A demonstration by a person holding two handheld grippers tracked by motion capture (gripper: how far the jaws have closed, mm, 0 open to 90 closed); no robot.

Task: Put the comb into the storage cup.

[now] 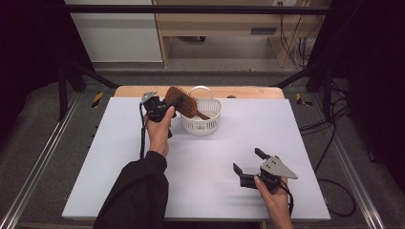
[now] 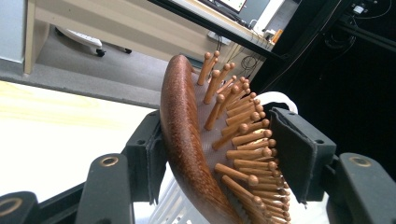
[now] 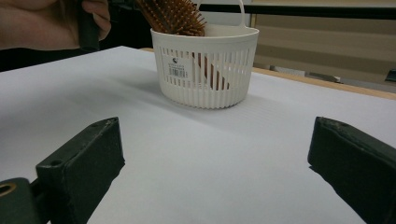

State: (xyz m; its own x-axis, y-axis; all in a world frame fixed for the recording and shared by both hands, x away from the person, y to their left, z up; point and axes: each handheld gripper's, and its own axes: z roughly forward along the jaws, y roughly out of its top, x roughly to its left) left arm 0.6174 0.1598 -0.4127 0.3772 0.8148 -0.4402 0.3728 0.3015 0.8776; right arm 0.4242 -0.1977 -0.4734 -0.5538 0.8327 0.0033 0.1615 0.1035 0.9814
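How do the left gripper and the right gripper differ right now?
The left gripper is shut on the hairbrush; the right gripper is open with nothing between its jaws. The left is raised beside the basket, while the right sits low near the table's front edge. Both are hand-held, with black jaws.

label on white basket | barcode sticker | print too small to read

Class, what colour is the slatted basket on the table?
White; the basket shows best in the right gripper view, a wooden hairbrush standing in it.
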